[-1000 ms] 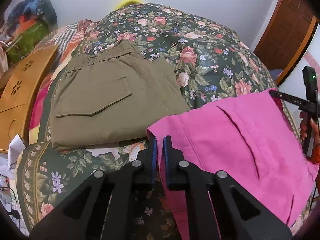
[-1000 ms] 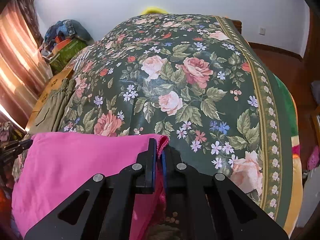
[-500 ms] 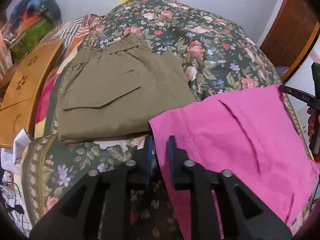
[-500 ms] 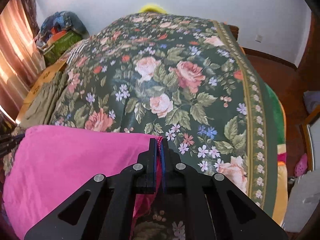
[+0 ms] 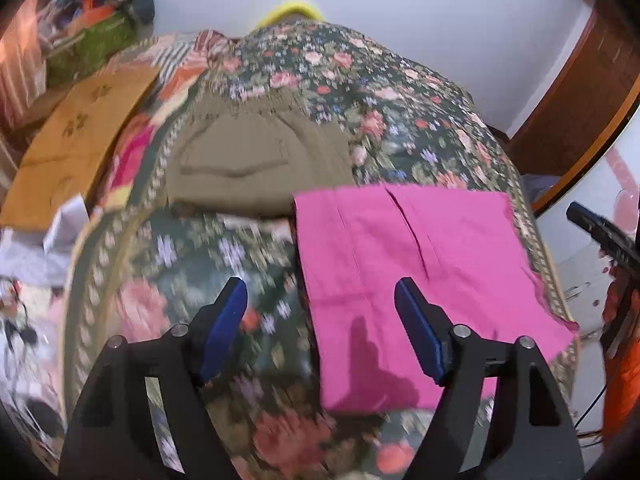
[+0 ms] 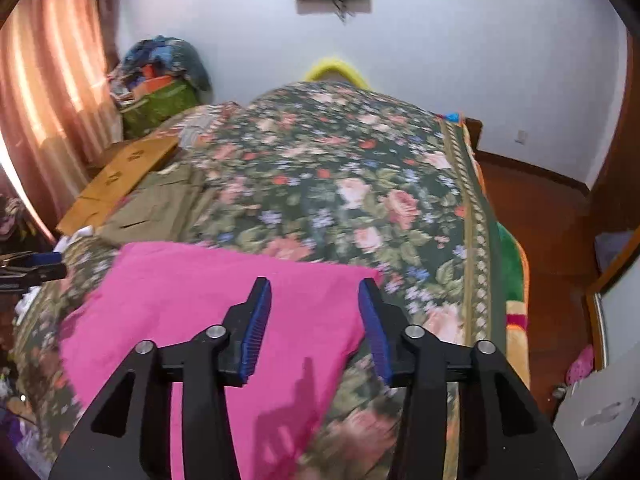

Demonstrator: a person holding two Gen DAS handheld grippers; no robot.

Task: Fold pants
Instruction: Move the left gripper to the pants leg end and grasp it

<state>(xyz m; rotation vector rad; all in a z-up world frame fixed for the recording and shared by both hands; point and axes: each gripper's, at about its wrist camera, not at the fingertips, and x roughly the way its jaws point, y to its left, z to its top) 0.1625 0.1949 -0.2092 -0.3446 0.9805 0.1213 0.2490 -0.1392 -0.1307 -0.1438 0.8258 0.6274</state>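
Folded pink pants (image 5: 416,264) lie flat on the floral bedspread (image 5: 352,96) near its front edge. They also show in the right wrist view (image 6: 208,312). My left gripper (image 5: 320,300) is open and empty, raised above the left edge of the pink pants. My right gripper (image 6: 314,304) is open and empty, raised above the right part of the pink pants. Folded olive pants (image 5: 256,160) lie just beyond the pink ones, to the left. They also show in the right wrist view (image 6: 160,204).
A wooden board (image 5: 76,140) lies at the bed's left side, with a pile of bags (image 5: 92,28) behind it. A curtain (image 6: 44,92) hangs on the left. A wooden door (image 5: 580,92) and floor (image 6: 548,240) are to the right.
Both grippers have opened, let go of the pink pants and pulled back and up. The pink pants now lie flat on the bed.
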